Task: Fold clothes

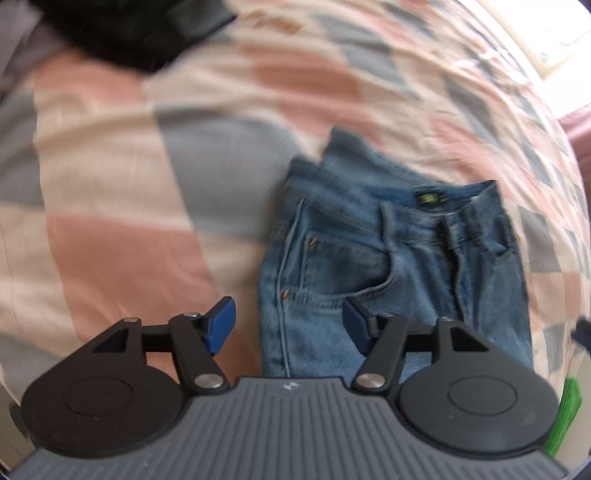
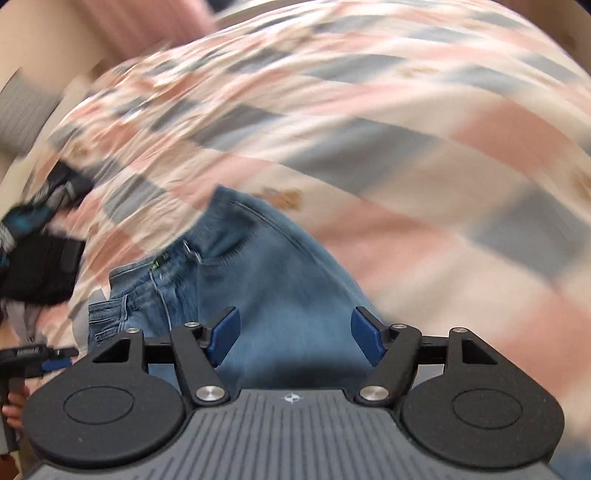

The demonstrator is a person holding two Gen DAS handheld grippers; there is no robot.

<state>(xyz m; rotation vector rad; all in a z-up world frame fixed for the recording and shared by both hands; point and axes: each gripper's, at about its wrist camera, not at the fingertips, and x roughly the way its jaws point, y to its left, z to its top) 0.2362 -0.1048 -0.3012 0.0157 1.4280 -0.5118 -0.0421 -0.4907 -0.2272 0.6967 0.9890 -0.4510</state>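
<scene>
Left wrist view: left tongs (image 1: 289, 325) stood apart, blue pads (image 1: 221, 325) clear of everything, nothing clamped. Folded blue jeans (image 1: 388, 266) lay on the bed under and ahead of them, waistband up-frame with a small green label, fly open, front pocket and rivets readable. Lower end of the jeans was cut off by the tongs' body. A bit of denim stuck out past the upper left corner of the fold; whether leg or hem, couldn't tell. Bedspread (image 1: 122, 177) was pink, cream and grey-blue patchwork, smeared by blur toward the edges. Dark garment (image 1: 122, 29) at top left was cropped and too blurred to name. Green thing (image 1: 563, 421) at the right edge was only a sliver, unidentifiable.

Right wrist view: right tongs (image 2: 295, 336) also stood apart, nothing between the pads, hanging over the plain denim of the jeans (image 2: 273, 273). Heavy motion blur all over. Waistband and label sat left of the tongs; near end hidden behind the tongs' body. Bedspread (image 2: 424, 155) filled the rest, pattern streaked. At far left a dark patterned pile of cloth (image 2: 40, 236) was cropped and blurred, type unclear. Lower left corner showed part of the other gripper (image 2: 33, 356) and a few fingers (image 2: 13, 404) of the person's hand, mostly cut off; its jaws not readable from here.
</scene>
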